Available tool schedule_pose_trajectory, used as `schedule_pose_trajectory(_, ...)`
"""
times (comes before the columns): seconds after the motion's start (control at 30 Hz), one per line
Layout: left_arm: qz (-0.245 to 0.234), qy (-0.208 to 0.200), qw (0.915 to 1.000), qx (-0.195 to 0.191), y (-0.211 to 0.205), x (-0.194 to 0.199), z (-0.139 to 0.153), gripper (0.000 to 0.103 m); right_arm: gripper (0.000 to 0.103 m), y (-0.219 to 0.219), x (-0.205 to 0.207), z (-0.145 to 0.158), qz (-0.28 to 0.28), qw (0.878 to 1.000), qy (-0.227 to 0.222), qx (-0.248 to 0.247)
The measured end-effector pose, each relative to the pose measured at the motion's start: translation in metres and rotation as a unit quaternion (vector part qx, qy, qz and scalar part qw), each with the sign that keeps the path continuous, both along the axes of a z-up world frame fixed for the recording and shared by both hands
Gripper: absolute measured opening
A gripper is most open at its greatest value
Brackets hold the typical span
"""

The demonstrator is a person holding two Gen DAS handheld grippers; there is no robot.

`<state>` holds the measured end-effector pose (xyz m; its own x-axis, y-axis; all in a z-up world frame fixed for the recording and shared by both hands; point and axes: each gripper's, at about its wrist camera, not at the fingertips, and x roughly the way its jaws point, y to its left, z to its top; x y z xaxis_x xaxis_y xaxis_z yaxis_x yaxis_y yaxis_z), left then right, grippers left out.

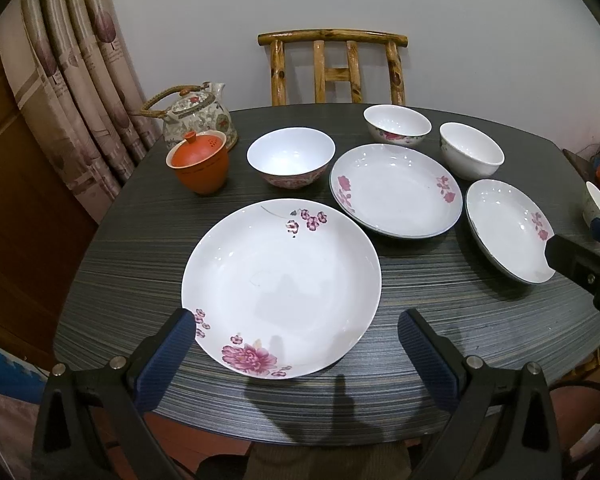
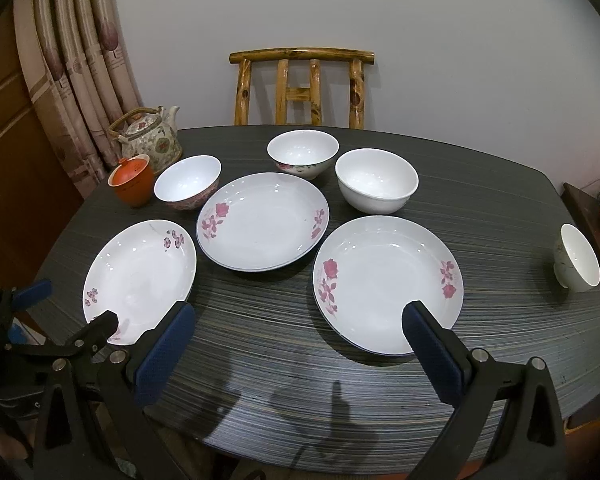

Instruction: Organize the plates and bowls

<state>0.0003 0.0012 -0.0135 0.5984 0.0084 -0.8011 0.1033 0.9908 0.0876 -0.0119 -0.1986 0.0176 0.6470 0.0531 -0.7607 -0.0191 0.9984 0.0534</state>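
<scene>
Three white floral plates lie on the dark table: a left plate (image 1: 280, 288) (image 2: 140, 280), a middle plate (image 1: 396, 190) (image 2: 262, 220) and a right plate (image 1: 508, 228) (image 2: 388, 282). Bowls stand behind them: a pink-sided bowl (image 1: 291, 162) (image 2: 188, 182), a rose bowl (image 1: 397, 125) (image 2: 302, 153), a plain white bowl (image 1: 471, 155) (image 2: 376, 186), and a small bowl (image 2: 577, 258) at the far right edge. My left gripper (image 1: 296, 332) is open, straddling the left plate's near rim. My right gripper (image 2: 300, 328) is open, at the right plate's near-left rim.
An orange lidded cup (image 1: 198, 162) (image 2: 131, 182) and a patterned teapot (image 1: 198, 118) (image 2: 150, 138) stand at the table's back left. A bamboo chair (image 1: 334, 66) (image 2: 302, 88) is behind the table. Curtains (image 1: 72, 76) hang at left. The table's (image 2: 500, 216) front edge is near the grippers.
</scene>
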Motion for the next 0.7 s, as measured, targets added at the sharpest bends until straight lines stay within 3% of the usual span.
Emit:
schedule_pose_trajectory(0.43,0.005,0.001,1.0,-0.007,0.006,0.002,0.0,0.103,0.102,0.006,0.002,-0.002,0.011,1.0,0.006,0.001)
schedule_pose_trajectory(0.7,0.02,0.009,0.9991,-0.036,0.036,0.016,0.01,0.103,0.101,0.019,0.006,-0.003,0.034,0.999,0.013,0.001)
